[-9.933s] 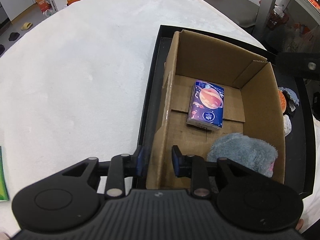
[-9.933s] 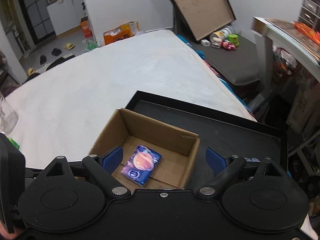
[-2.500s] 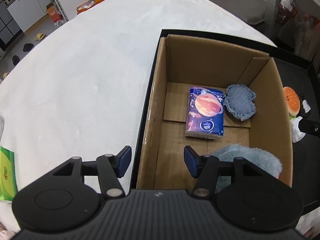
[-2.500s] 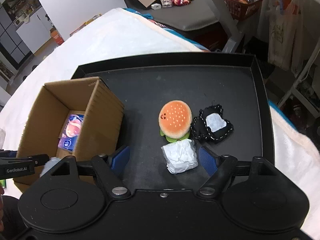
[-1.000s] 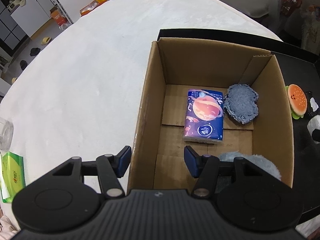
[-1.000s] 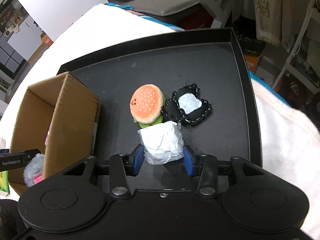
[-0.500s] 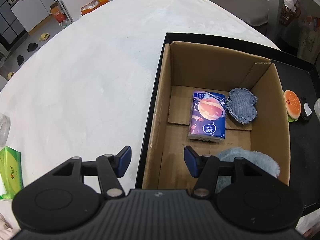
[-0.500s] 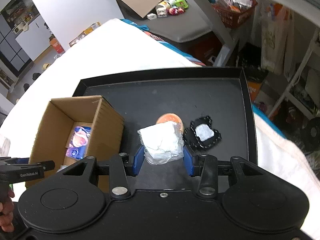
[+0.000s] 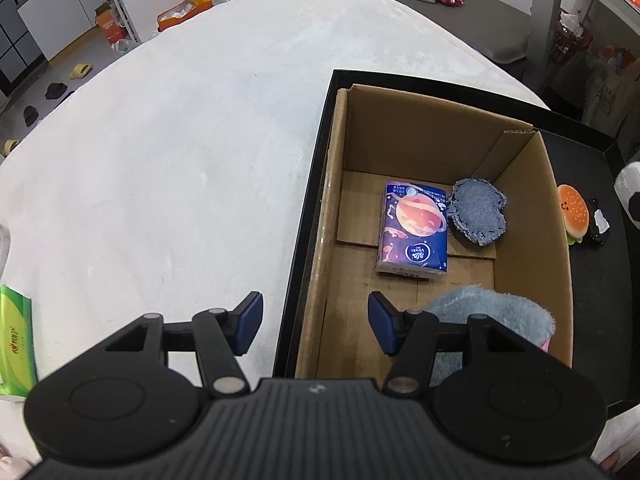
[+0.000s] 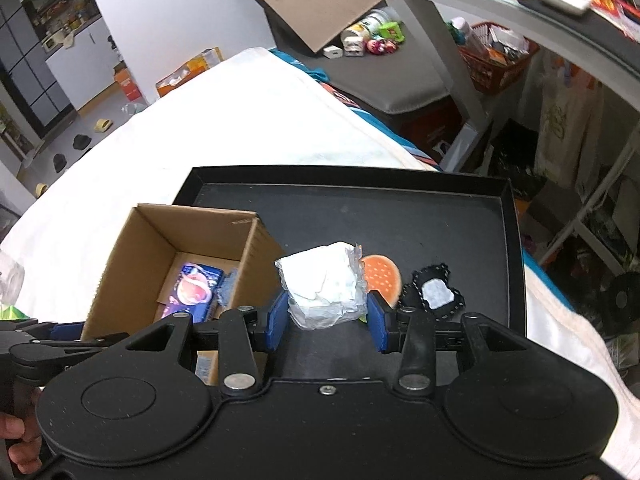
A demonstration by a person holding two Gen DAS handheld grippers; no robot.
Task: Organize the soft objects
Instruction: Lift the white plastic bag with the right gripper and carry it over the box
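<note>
My right gripper is shut on a white crumpled tissue pack and holds it above the black tray, right of the cardboard box. A burger plush and a black-and-white pouch lie on the tray behind it. My left gripper is open and empty, straddling the box's near left wall. Inside the box lie a planet-print tissue pack, a blue-grey fabric pad and a fluffy grey-blue plush.
The tray rests on a white padded surface. A green tissue pack lies at its left edge. A desk with a red basket beneath stands to the right. The burger plush shows right of the box.
My right gripper closed on the white tissue pack, lifted it off the tray and now holds it higher. My left gripper stays open at the box's left wall.
</note>
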